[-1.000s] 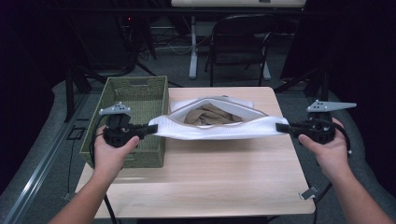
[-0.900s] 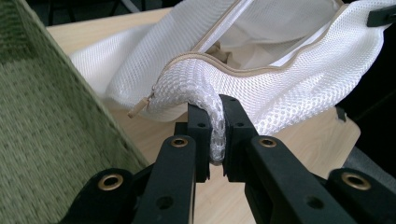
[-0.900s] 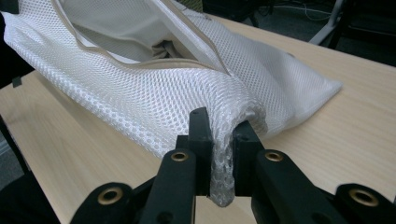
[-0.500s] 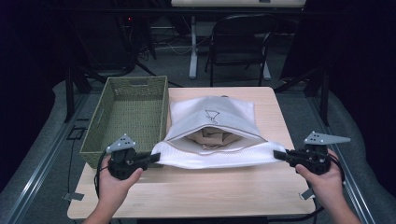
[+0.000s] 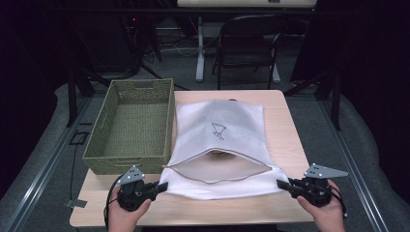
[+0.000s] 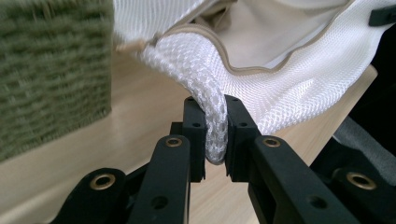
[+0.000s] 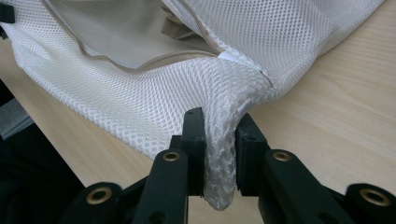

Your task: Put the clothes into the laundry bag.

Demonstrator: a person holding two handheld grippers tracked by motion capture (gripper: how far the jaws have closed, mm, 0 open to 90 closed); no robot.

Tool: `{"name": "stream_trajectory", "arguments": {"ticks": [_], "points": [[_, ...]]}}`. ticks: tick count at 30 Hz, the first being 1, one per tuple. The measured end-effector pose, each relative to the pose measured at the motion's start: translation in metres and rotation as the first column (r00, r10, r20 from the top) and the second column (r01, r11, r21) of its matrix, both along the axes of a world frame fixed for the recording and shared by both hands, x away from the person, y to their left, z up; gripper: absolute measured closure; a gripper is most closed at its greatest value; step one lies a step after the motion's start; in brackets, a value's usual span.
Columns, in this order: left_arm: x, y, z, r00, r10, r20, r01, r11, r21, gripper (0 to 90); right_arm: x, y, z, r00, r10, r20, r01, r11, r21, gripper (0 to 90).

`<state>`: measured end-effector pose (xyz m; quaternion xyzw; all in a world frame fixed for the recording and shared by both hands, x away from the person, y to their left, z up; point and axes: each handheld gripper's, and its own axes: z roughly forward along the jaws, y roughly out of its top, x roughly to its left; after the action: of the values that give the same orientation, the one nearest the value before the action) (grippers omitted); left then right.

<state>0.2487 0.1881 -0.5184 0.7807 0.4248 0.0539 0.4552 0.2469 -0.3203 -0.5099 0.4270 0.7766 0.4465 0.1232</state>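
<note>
On wooden table point(image 5: 285, 145) in dark room: mesh bag point(image 5: 220, 140) lying flat beside green basket point(image 5: 133, 123), chair point(image 5: 249, 46) standing behind; left gripper point(image 5: 157, 186) pinching bag corner, jaws just easing; right gripper point(image 5: 282, 183) loosening, corner sitting slack between.

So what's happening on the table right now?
A person holds the tongs in both hands at the near corners of a white mesh bag that lies flat on the wooden table, its mouth gaping toward them, with something beige inside. The left tongs have the bag's corner between their jaws, which have just been opening. The right tongs have the other corner, with a gap showing on one side; they too have been opening. A green woven basket sits beside the bag.
</note>
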Motion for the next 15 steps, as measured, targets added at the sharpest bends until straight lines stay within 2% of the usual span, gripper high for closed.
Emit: {"name": "stream_trajectory", "arguments": {"ticks": [4, 8, 10, 15], "points": [[-0.0048, -0.0004, -0.0091, 1.0000, -0.003, -0.008, 0.004, 0.9996, 0.029, 75.4, -0.0042, 0.0029, -0.0056, 1.0000, 0.004, -0.004, -0.004, 1.000, -0.023, 73.5], [-0.0068, -0.0019, -0.0109, 0.9999, -0.011, -0.010, 0.011, 0.9987, 0.050, 65.7, -0.0070, 0.0042, -0.0066, 1.0000, 0.003, 0.006, -0.003, 0.999, -0.033, 61.5], [-0.0071, -0.0033, -0.0102, 0.9999, -0.008, -0.009, 0.009, 0.9988, 0.048, 57.6, -0.0079, 0.0052, -0.0070, 0.9999, 0.001, 0.014, -0.001, 1.000, -0.022, 55.6], [-0.0081, -0.0042, -0.0075, 0.9991, -0.007, 0.043, 0.003, 0.9959, 0.090, 41.9, -0.0102, 0.0061, -0.0086, 0.9988, -0.008, 0.047, 0.011, 0.998, -0.059, 40.6]]}}
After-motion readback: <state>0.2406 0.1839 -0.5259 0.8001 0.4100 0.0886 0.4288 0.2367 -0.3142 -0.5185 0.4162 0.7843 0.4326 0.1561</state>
